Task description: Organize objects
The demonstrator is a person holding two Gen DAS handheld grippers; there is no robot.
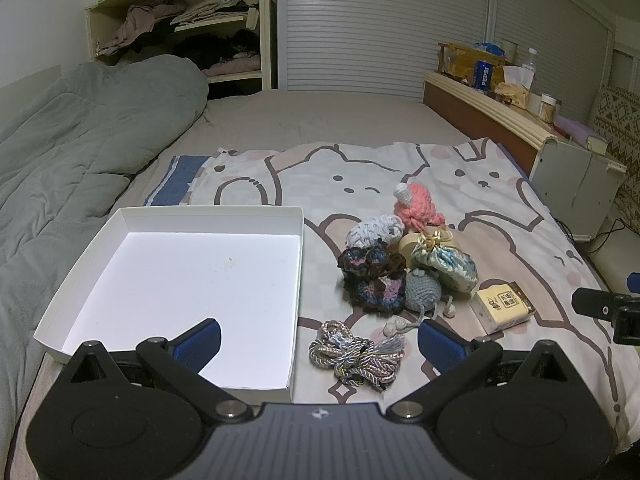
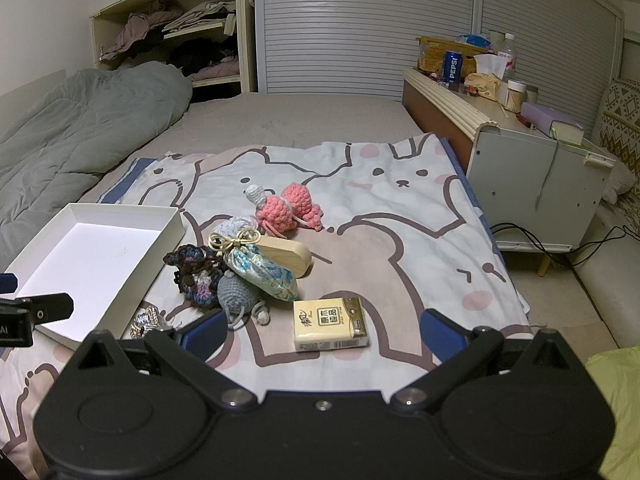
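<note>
The left claw (image 1: 319,338) stands wide, holding nothing, above the near edge of the bed. A tangle of braided cords (image 1: 354,354) lies between its fingertips, apart from both pads. The white tray (image 1: 296,240) sits to the left, its near right corner under the left finger.

The right claw (image 2: 323,330) is also spread wide with nothing in it. The yellow tissue pack (image 2: 330,324) lies flat between its fingertips, touching neither. Just beyond and left is the heap: grey crochet mouse (image 2: 238,294), dark crochet piece (image 2: 194,272), brocade pouch (image 2: 262,270) leaning on a wooden oval box (image 2: 288,256). The pink crochet toy (image 2: 286,210) lies farther back on the cartoon-print sheet (image 2: 400,220).
</note>
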